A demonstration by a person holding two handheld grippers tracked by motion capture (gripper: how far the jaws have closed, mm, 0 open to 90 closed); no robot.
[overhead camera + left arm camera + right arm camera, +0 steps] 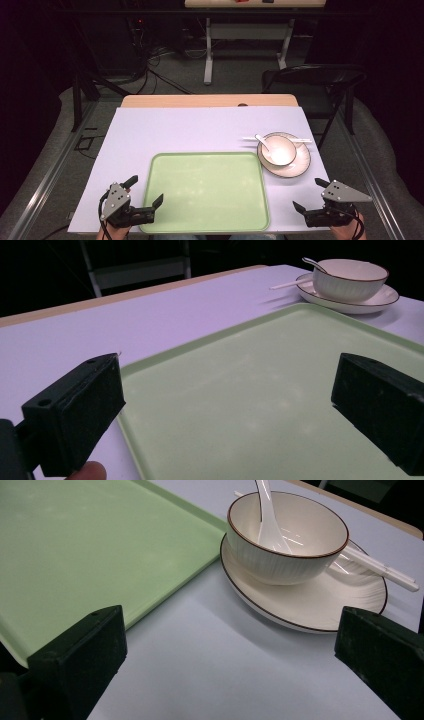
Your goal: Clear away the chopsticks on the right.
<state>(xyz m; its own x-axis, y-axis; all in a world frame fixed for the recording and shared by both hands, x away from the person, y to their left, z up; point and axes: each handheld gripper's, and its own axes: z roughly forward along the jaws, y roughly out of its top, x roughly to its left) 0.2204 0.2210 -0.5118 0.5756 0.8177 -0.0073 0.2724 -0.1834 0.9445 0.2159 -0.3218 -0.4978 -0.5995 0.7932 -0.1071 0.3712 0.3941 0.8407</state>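
- High view: the left gripper (144,192) is seen at the near left corner of the green tray (205,192), jaws apart and empty. The right gripper (308,194) is held near the tray's right edge, jaws apart, nothing between them. A bowl (276,149) is seated on a plate (300,162) on the tabletop (175,130), just beside the tray's far right corner.
- Left gripper view: the tray (270,400) is seen bare, and its raised rim is judged the best hold.
- Right gripper view: a spoon (269,520) is found in the bowl (280,555), and chopsticks (380,570) across the plate (320,605). The crockery is judged stiff, glazed, slippery and breakable; the bowl's rim is advised as the gripping point.
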